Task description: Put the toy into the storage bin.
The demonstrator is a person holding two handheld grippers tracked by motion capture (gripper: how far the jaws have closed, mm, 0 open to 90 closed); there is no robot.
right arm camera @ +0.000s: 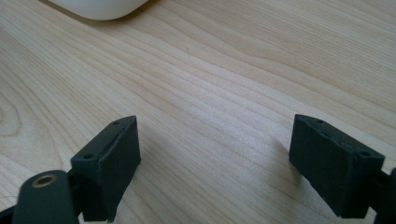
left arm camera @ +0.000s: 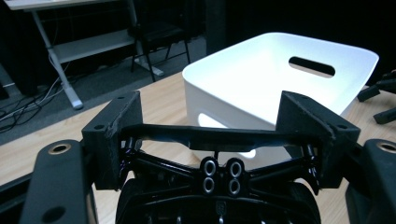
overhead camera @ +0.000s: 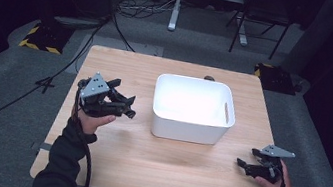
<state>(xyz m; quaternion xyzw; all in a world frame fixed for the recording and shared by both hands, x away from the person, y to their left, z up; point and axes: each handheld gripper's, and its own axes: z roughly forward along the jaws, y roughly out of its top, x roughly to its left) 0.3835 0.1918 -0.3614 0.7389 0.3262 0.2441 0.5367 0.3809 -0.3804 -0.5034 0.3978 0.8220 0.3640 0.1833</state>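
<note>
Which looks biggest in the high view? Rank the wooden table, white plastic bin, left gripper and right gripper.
1. Light wooden table
2. White rectangular plastic bin
3. Left gripper and right gripper: alike in build; the left looks larger, perhaps from nearness or angle, so unranked.

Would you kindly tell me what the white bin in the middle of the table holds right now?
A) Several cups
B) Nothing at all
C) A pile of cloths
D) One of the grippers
B: the white bin shows a bare white inside in the high view, and the left gripper and right gripper are both outside it, to either side over the table.
</note>
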